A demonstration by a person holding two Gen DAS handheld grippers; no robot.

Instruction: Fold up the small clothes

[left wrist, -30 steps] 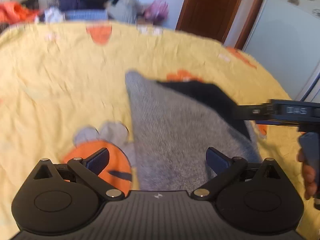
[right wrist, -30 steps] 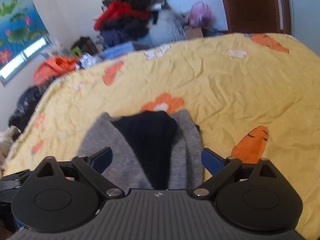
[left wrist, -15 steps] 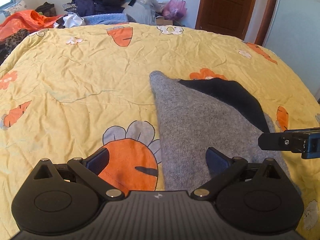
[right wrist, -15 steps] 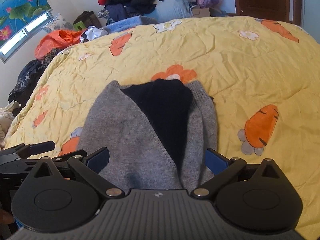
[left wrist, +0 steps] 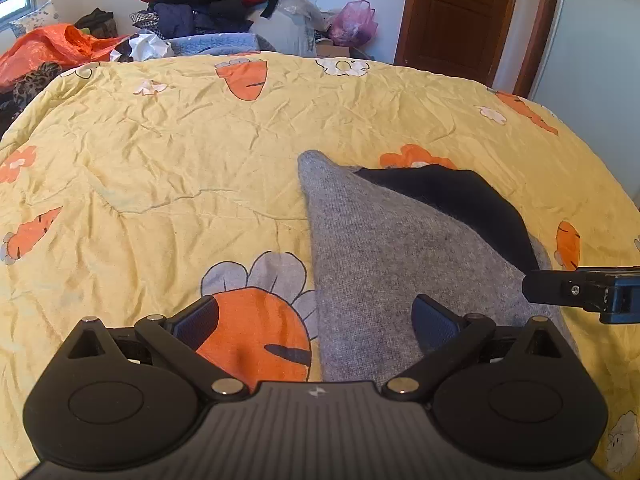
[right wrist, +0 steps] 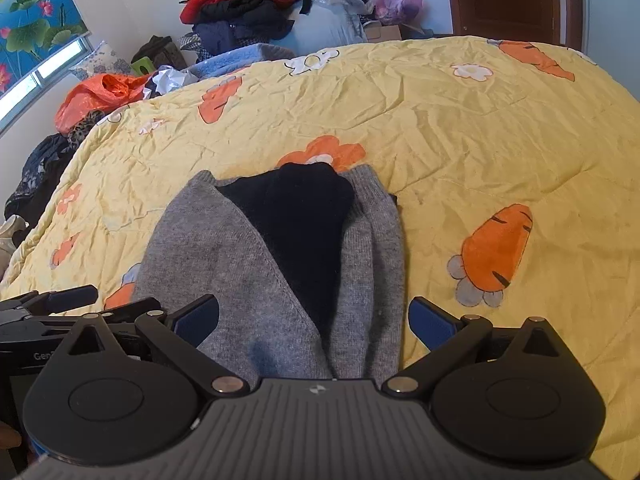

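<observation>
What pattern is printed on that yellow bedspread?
Orange carrots and small white flowers on the bedspread, clearest in the right wrist view.

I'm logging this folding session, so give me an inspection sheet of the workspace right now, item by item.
Surface: yellow quilt with carrot prints, wrinkled, covering the bed.
Job's things: grey sweater lying on the quilt, its grey sides folded inward, a dark panel showing between them.
Clutter: nothing seen on the quilt besides the sweater.
Grippers: left claw open over the sweater's left edge; right claw open over its near end; neither holds anything.
Cables: nothing seen.
Surroundings: clothes pile, orange bag, wooden door.
</observation>
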